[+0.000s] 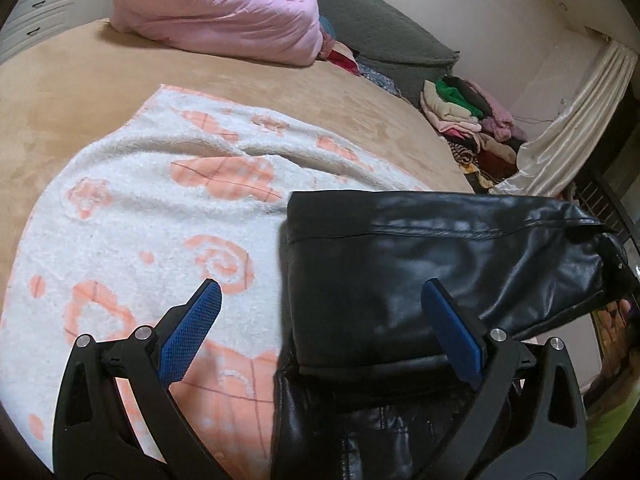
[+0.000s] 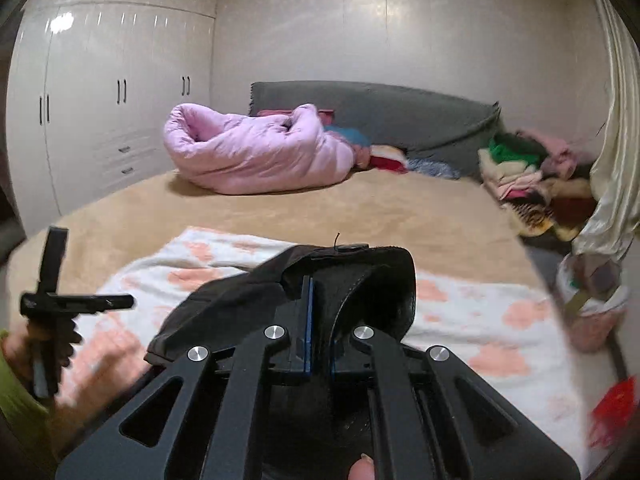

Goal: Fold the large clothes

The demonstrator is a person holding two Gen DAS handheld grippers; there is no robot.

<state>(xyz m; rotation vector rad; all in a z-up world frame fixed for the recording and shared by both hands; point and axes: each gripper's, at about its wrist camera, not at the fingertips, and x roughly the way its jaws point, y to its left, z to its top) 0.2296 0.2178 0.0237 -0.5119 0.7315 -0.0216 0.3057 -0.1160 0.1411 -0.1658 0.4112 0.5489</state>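
Pinching black jacket [image 2: 352, 280], right gripper [image 2: 320, 292].

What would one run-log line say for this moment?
left gripper: open, over black leather jacket | right gripper: shut on jacket edge | towel: spread beneath

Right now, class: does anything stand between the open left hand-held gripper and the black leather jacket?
Nothing visible does. The left hand-held gripper hangs open right over the black leather jacket, which lies on the white-and-peach patterned towel.
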